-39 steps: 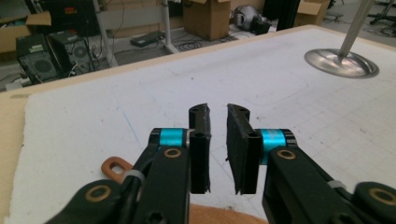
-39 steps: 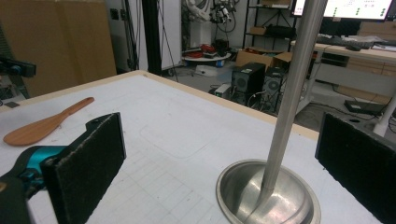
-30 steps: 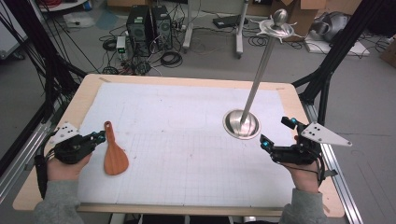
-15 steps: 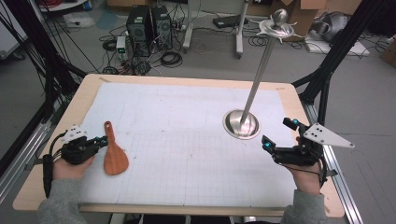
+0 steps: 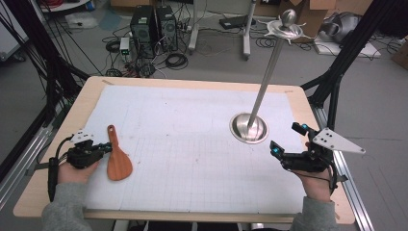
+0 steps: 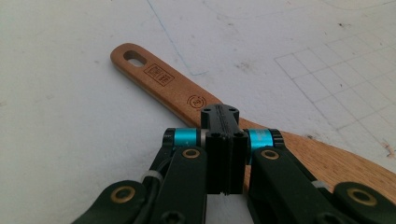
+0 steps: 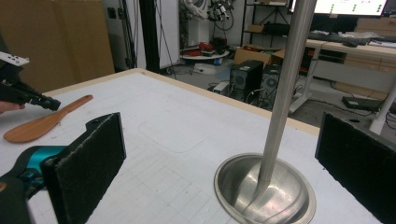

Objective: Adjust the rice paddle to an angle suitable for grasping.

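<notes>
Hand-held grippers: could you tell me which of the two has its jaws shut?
The left hand-held gripper, jaws pressed together above the brown wooden spatula; the right hand-held gripper is spread wide before the silver metal stand.

Bare mat (image 5: 192, 125) lies open between the hands; only the metal stand (image 5: 250, 126) rises near the right gripper (image 5: 287, 140); the wooden spatula (image 5: 117, 161) lies flat at far left.

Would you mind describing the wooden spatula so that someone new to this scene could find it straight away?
Start at the white gridded mat covering the wooden table, then go to its near left edge, where the left gripper sits with its jaws together. The wooden spatula lies flat there, touching that gripper's tips. It is the one reddish-brown item, with a slotted handle end, unlike the shiny metal stand on the right.
</notes>
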A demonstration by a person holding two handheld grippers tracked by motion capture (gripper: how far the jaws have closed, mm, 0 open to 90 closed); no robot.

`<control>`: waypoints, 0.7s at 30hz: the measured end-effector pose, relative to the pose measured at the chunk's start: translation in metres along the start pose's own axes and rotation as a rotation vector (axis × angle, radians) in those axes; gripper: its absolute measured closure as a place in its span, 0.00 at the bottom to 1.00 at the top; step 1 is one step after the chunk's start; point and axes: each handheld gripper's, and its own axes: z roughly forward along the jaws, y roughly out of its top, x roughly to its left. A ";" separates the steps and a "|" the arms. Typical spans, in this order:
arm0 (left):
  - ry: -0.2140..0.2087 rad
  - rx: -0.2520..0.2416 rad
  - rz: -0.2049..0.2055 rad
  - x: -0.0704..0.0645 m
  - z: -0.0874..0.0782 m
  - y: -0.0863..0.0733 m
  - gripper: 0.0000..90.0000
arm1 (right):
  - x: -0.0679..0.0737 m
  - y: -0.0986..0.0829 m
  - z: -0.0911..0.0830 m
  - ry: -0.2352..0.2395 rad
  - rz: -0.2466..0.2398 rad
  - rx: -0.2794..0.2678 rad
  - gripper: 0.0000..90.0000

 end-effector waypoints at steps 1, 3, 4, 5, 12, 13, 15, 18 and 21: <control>0.003 0.006 0.000 0.001 0.001 -0.001 0.99 | 0.000 0.000 0.000 0.001 0.001 0.003 0.00; 0.000 0.012 -0.001 0.002 0.003 -0.002 0.99 | 0.001 0.000 0.000 0.001 0.002 0.004 0.00; 0.000 0.012 -0.001 0.002 0.003 -0.002 0.99 | 0.001 0.000 0.000 0.001 0.002 0.004 0.00; 0.006 0.013 -0.005 0.002 0.004 -0.002 0.99 | 0.001 0.000 -0.001 0.000 0.005 0.005 0.00; 0.005 0.030 -0.011 0.003 0.005 -0.002 0.99 | 0.000 0.000 -0.002 -0.001 0.005 0.003 0.00; 0.006 0.033 -0.013 0.003 0.006 -0.002 0.99 | 0.000 0.000 -0.002 -0.003 0.005 0.002 0.00; 0.004 0.035 -0.010 0.003 0.006 -0.002 0.99 | 0.000 0.000 -0.003 -0.001 0.005 0.001 0.00; -0.005 0.039 -0.022 0.005 0.007 -0.002 0.99 | -0.001 0.000 -0.005 -0.003 0.007 -0.002 0.00; -0.005 0.040 -0.025 0.005 0.007 -0.001 0.99 | -0.001 0.001 -0.006 -0.003 0.007 -0.007 0.00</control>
